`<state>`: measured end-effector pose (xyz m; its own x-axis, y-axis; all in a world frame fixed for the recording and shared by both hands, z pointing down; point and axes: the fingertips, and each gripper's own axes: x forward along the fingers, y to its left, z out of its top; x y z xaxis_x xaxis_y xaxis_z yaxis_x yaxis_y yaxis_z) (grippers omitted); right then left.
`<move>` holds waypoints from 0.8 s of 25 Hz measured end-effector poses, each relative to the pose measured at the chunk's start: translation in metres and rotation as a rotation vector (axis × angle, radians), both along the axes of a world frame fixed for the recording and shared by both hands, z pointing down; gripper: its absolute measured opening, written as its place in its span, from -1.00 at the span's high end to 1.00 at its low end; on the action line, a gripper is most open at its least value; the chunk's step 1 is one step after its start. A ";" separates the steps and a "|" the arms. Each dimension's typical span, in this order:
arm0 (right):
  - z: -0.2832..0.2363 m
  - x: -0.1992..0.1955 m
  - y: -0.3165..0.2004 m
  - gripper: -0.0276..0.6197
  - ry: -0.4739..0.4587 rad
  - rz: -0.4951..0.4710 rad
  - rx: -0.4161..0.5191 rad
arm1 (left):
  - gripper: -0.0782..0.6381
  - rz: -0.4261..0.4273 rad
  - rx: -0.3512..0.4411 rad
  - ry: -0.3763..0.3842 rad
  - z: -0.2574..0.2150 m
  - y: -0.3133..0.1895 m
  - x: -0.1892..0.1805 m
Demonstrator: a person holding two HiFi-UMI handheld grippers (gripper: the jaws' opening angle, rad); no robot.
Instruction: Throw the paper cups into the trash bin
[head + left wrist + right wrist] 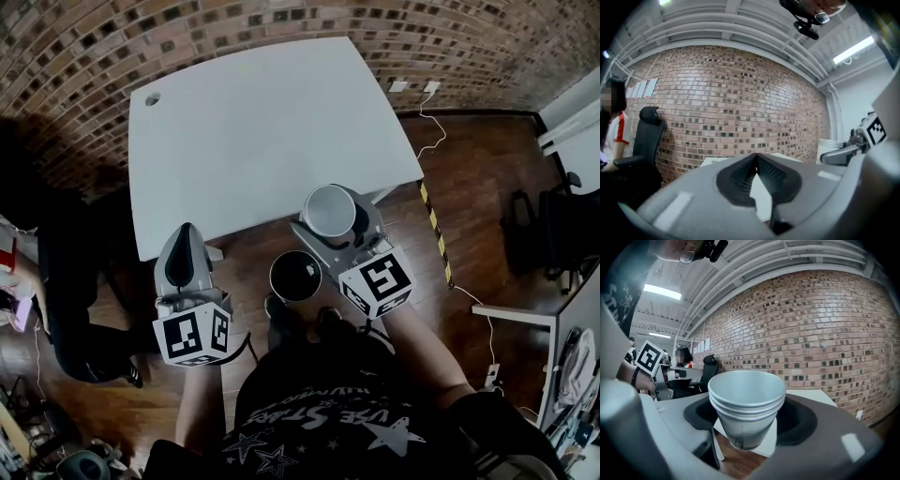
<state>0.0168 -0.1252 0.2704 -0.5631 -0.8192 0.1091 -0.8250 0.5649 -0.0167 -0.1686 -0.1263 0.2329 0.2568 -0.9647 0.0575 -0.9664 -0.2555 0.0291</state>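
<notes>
Just beyond the trash bin [295, 275], grips the nested paper cups [746, 401] upright in the right tool [330, 214], seemingly for a clean drop, with the closed, empty left tool [756, 157] left of the bin, out of the way.

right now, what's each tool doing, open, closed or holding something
left tool: closed, nothing in it.
right tool: closed on the stacked paper cups.
</notes>
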 end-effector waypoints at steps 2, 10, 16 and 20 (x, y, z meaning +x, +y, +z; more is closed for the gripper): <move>0.005 0.024 0.014 -0.16 0.000 0.001 -0.004 | 0.77 -0.018 -0.011 -0.011 -0.003 0.014 0.019; 0.038 0.079 0.047 -0.16 -0.024 -0.056 -0.033 | 0.77 -0.083 -0.074 -0.098 0.014 0.075 0.069; 0.049 0.096 0.062 -0.16 -0.037 -0.067 -0.084 | 0.77 -0.072 -0.098 -0.124 0.016 0.081 0.090; 0.066 0.103 0.068 -0.16 -0.039 -0.049 -0.118 | 0.77 -0.045 -0.085 -0.138 0.018 0.080 0.103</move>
